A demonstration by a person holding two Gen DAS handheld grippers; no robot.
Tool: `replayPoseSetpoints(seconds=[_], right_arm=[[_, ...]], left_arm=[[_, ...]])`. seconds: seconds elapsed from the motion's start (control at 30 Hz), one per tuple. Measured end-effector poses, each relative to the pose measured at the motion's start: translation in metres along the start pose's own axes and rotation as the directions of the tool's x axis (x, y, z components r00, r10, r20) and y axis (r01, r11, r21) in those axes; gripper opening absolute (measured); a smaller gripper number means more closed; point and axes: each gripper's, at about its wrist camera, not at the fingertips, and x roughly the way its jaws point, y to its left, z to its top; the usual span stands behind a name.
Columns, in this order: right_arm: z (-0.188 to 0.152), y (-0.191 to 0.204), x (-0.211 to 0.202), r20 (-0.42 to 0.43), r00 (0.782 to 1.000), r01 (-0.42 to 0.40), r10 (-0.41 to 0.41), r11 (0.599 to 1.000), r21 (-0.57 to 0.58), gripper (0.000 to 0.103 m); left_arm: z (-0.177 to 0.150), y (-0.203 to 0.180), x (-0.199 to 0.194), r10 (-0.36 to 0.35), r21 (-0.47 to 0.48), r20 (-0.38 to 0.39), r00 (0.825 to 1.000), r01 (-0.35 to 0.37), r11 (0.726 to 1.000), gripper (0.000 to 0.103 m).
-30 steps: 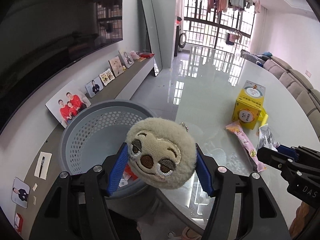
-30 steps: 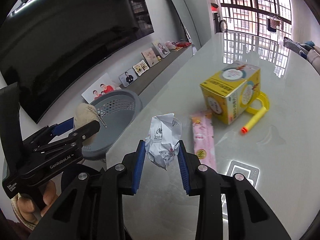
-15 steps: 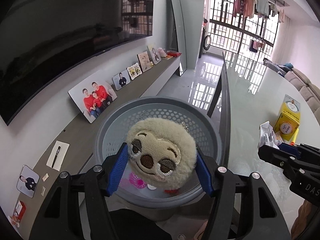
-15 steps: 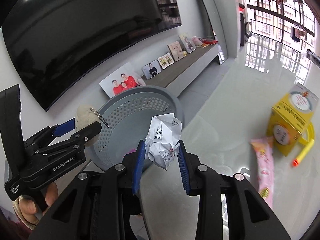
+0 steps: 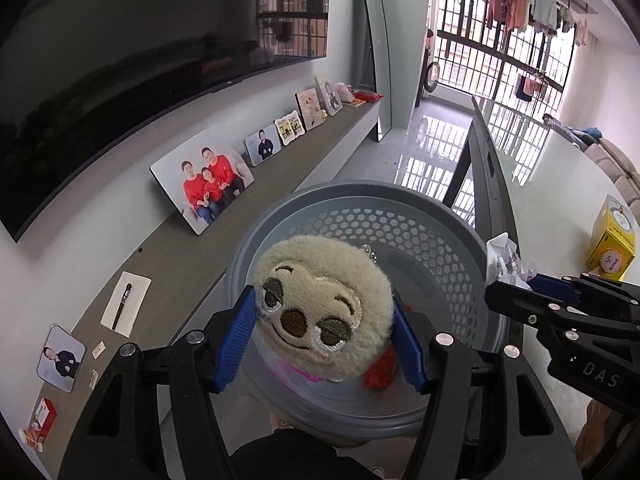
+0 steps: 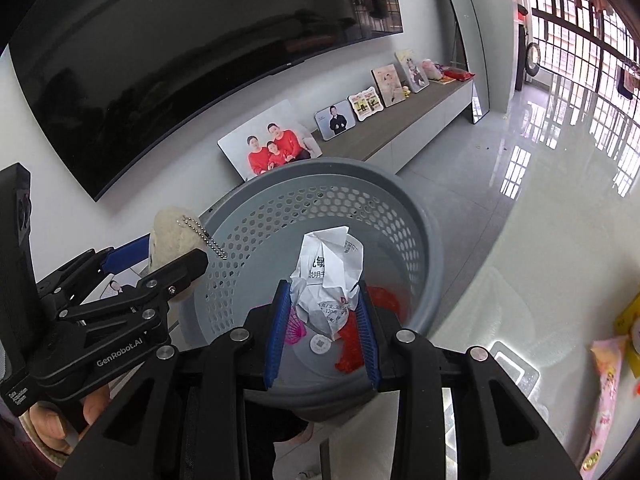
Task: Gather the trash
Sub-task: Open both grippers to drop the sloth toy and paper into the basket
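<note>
My left gripper [image 5: 320, 328] is shut on a round beige plush face [image 5: 324, 306] with a ball chain, held over the grey perforated bin [image 5: 404, 220]. The right gripper [image 6: 324, 320] is shut on a crumpled white printed paper [image 6: 326, 276], also above the bin [image 6: 320, 216]. Red and pink scraps [image 6: 360, 332] and a white round tag [image 6: 319, 343] lie on the bin's bottom. In the right wrist view the left gripper [image 6: 160, 256] with the plush [image 6: 172, 232] hangs at the bin's left rim. In the left wrist view the right gripper [image 5: 516, 280] and paper [image 5: 504, 256] sit at the bin's right rim.
A glossy white table [image 6: 540, 248] lies right of the bin, with a yellow box [image 5: 612, 240] and a pink wrapper [image 6: 608, 384] on it. Behind the bin runs a low shelf [image 5: 192, 248] with framed photos under a wall television [image 6: 180, 60]. A hand [image 6: 48, 428] holds the left gripper.
Both grippers have swung left from over the table to above the bin, each keeping its load. The bin now fills the middle of both views; the table items slid right.
</note>
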Motion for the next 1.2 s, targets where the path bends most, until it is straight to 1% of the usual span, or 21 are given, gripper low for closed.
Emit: replayPoseSetpoints(seconds=[0.17,0.4,0.63,0.7,0.77,0.8,0.83,0.93,1.2], right_arm=[[0.001,0.001,0.011,-0.018,1.0,-0.002,0.002,1.0,0.003,0.032],[0.002,-0.007,0.013,-0.019,1.0,-0.004,0.005,1.0,0.022,0.032],[0.001,-0.009,0.013,-0.018,1.0,-0.007,0.007,1.0,0.023,0.032],[0.001,-0.01,0.012,-0.016,1.0,-0.013,0.013,1.0,0.026,0.037],[0.001,-0.01,0.008,-0.001,1.0,-0.012,0.012,1.0,0.027,0.051],[0.001,-0.01,0.007,0.007,1.0,-0.009,0.009,1.0,0.027,0.053],[0.001,-0.01,0.006,0.011,1.0,-0.006,0.005,1.0,0.024,0.054],[0.001,-0.011,0.006,0.01,1.0,-0.004,0.004,1.0,0.025,0.054],[0.002,-0.012,0.006,0.014,1.0,-0.004,0.003,0.999,0.038,0.056]], left_arm=[[0.001,-0.001,0.011,-0.014,-0.002,-0.02,1.0,0.014,1.0,0.062],[0.001,0.002,0.017,-0.009,-0.011,-0.034,0.999,0.009,1.0,0.062],[0.001,0.005,0.015,-0.005,-0.03,-0.027,1.0,0.005,1.0,0.064],[0.001,0.009,0.016,-0.006,-0.041,-0.029,1.0,0.005,0.999,0.065],[0.002,0.011,0.015,0.0,-0.044,-0.027,1.0,-0.001,0.999,0.066],[0.003,0.01,0.013,0.004,-0.043,-0.023,1.0,-0.005,0.999,0.069],[0.003,0.011,0.012,0.009,-0.043,-0.018,1.0,-0.009,0.999,0.072],[0.003,0.011,0.01,0.011,-0.047,-0.012,1.0,-0.011,0.999,0.075],[0.003,0.009,0.01,0.013,-0.041,-0.02,1.0,-0.014,0.999,0.075]])
